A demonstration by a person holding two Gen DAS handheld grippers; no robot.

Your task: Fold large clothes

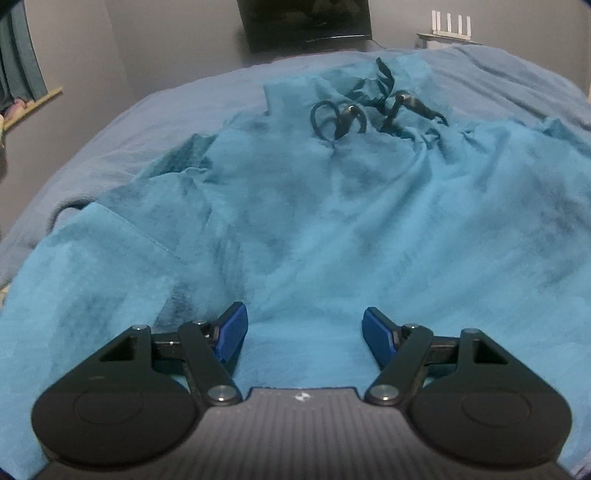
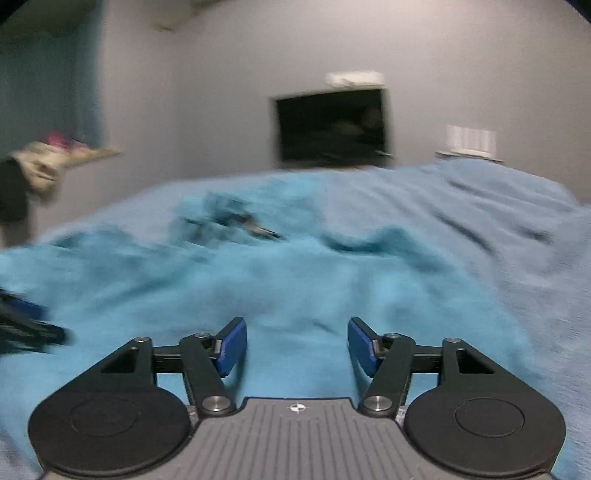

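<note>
A: Left wrist view, left to right. What did you log?

B: Far left, a strip of teal curtain point(image 1: 20, 55) above a pale wooden ledge point(image 1: 33, 105). A grey-blue fleece blanket point(image 1: 122, 125) covered the bed. On it lay the large turquoise fabric garment point(image 1: 314, 221), rumpled, filling most of the view. Near its far end sat a tangle of black drawstring cord with dark toggles point(image 1: 373, 110).

A: And the wall behind?

B: A dark flat screen point(image 1: 304, 20) at centre, then a white router with four upright antennas point(image 1: 450, 24) on a small shelf at right.

A: Left gripper?

B: The left gripper point(image 1: 306, 332) had its blue pads well apart, nothing between them. Turquoise cloth lay under the gap. Whether the tips touched it, I could not tell.

A: Right wrist view?

B: Blurred throughout. At far left, a heap of pale and pink items point(image 2: 48, 158) on a ledge. At the left edge, low, a dark and blue shape, probably the other gripper, too smeared to be sure. The garment ran across the left and middle, the blanket rising at right.

A: Right gripper?

B: The right gripper point(image 2: 297, 343) also stood agape with blue pads parted, holding nothing, with turquoise cloth below the gap.
</note>
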